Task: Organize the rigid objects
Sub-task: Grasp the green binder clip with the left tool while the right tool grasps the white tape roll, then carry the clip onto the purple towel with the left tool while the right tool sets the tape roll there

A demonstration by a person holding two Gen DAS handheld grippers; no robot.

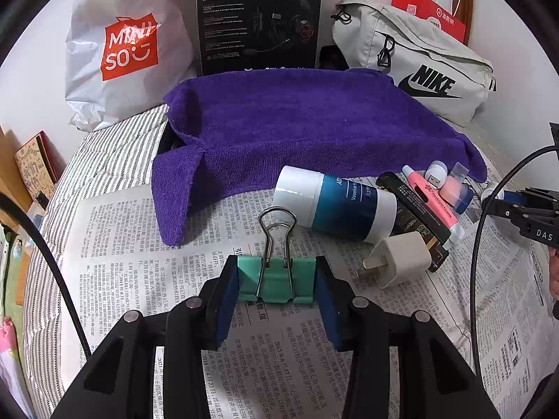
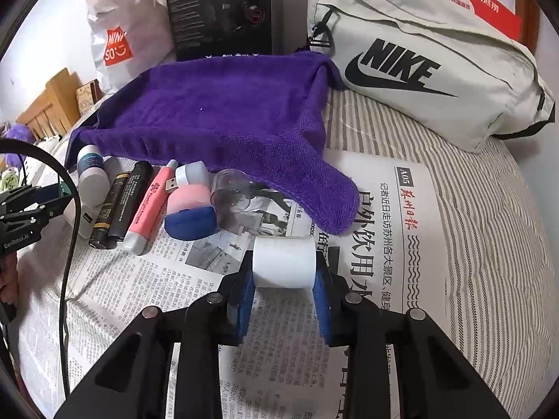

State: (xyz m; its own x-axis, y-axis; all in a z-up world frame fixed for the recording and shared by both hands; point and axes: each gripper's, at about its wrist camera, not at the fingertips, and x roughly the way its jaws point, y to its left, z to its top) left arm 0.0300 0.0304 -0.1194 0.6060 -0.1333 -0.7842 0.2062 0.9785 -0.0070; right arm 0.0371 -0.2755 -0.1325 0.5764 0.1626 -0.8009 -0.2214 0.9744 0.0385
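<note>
You are partway through, as far as the scene shows. Your left gripper (image 1: 277, 284) has its jaws clenched on the green binder clip (image 1: 276, 279), held just above the newspaper (image 1: 139, 244) spread on the bed. Your right gripper (image 2: 284, 279) grasps a white cylinder (image 2: 284, 262), pads pressing its two sides, also over the newspaper.

A loose row already lies along the front edge of the purple towel (image 1: 297, 122): the Vaseline jar (image 1: 335, 202), a black tube (image 1: 412, 206), the pink highlighter (image 1: 433, 202), a USB stick (image 1: 436, 176), a pink-and-blue item (image 1: 454, 192) and, in front of the jar, the white charger plug (image 1: 398, 262). They touch or overlap and point different ways, so that grouping looks unfinished.

What seems left: place both held pieces, then straighten the row.
</note>
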